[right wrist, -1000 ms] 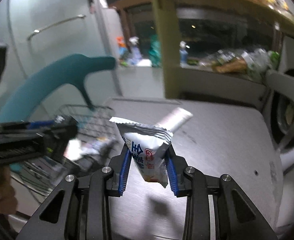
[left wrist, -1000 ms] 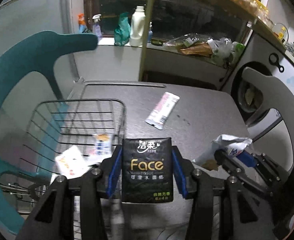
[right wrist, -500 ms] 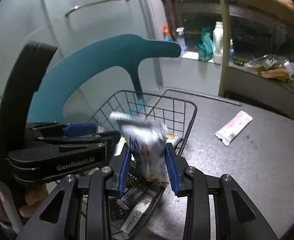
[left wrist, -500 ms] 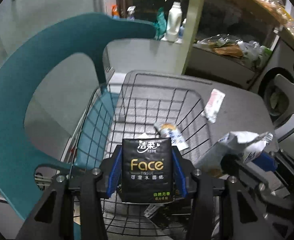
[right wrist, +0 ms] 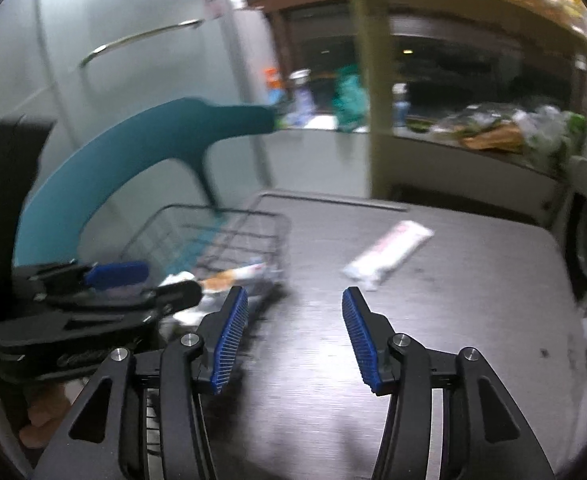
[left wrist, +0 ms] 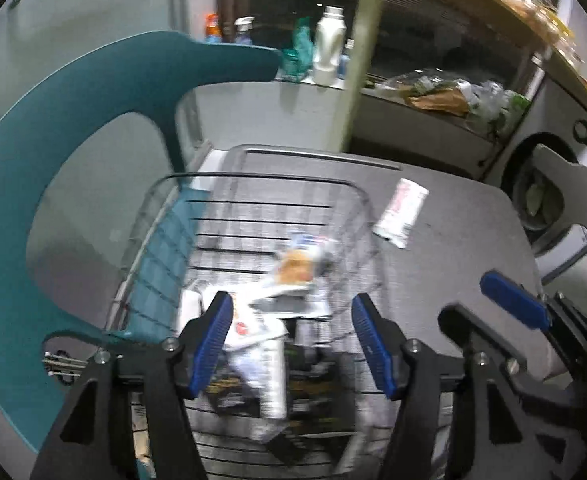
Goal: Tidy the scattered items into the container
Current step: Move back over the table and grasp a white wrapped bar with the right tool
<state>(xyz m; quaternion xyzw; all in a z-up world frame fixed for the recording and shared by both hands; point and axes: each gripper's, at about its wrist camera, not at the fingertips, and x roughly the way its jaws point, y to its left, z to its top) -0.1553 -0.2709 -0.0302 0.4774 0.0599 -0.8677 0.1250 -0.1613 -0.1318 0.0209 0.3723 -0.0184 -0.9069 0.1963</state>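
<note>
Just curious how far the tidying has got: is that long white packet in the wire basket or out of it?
Out. The long white packet lies flat on the grey table, beside the wire basket, outside its rim.

The left gripper is black plastic with two thick arms shaped like a fork. Each finger has a bright blue pad with tiny ridges. Small round silver screws sit on the arms, at about 7 and 5 o'clock in its own view. The right gripper looks the same: black arms, blue ridged pads and shiny screws. Pale blurred lettering runs along the left gripper's black side in the right wrist view.
</note>
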